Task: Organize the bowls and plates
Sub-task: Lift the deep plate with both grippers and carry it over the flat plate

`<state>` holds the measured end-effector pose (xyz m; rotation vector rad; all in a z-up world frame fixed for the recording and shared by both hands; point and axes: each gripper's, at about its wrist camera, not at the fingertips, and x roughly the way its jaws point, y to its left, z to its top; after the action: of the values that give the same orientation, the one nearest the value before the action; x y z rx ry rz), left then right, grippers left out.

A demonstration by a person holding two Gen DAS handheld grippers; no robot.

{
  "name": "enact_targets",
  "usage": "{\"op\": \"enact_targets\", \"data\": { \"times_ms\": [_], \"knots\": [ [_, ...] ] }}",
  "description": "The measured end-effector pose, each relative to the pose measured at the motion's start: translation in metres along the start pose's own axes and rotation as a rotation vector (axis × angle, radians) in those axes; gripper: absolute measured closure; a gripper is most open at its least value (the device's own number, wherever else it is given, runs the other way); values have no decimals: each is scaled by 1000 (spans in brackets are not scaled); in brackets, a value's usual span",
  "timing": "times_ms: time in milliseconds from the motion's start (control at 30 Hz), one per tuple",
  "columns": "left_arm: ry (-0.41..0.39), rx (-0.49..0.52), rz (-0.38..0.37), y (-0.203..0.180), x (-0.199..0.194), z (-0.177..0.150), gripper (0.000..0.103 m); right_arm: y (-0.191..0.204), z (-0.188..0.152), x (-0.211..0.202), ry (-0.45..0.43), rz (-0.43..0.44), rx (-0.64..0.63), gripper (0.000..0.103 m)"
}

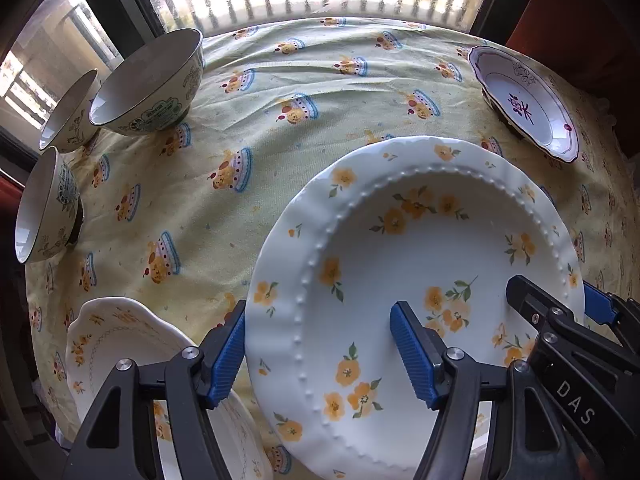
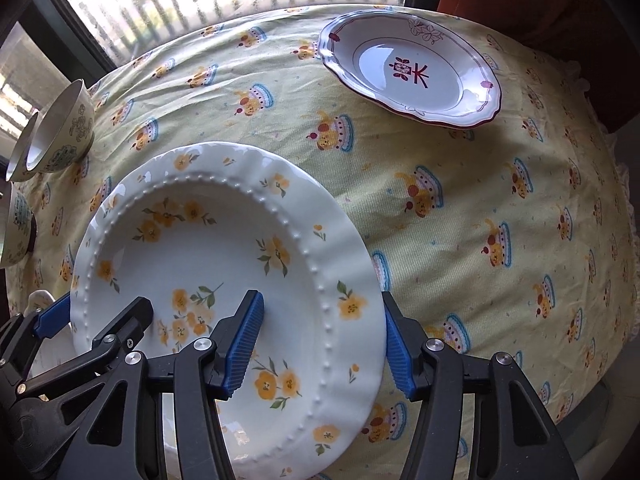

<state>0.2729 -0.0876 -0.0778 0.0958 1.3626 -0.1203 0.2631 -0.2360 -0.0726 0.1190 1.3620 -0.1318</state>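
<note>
— How do the grippers stand?
— The left gripper (image 1: 324, 350) and right gripper (image 2: 322, 344) each straddle one rim of the yellow-flowered plate (image 1: 400, 264), jaws wide; grip unclear.
— Around it?
— Bowls (image 1: 148, 84) far left, red-rimmed plate (image 2: 412, 68) far right, scalloped plate (image 1: 116, 340) near left.

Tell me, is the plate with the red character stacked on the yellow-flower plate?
No, the red-character plate lies alone on the tablecloth, apart from the yellow-flower plate.

Three plates (image 1: 400, 260), three bowls (image 1: 148, 84) (two grippers (image 1: 320, 360))
</note>
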Motion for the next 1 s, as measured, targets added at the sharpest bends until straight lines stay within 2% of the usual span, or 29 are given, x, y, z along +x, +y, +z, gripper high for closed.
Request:
{"op": "enact_targets", "data": {
  "times_ms": [233,500,1000],
  "knots": [
    [-30,-25,-29,19,-16,-14,33,13,-15,-28,-39,-10,-2,42],
    [-42,-64,-45,55,-31,-42,33,50,-36,-49,-82,-24,-50,42],
    [-26,-94,-68,130,-32,-90,33,128,-82,-55,-62,-14,-104,42]
  ]
}}
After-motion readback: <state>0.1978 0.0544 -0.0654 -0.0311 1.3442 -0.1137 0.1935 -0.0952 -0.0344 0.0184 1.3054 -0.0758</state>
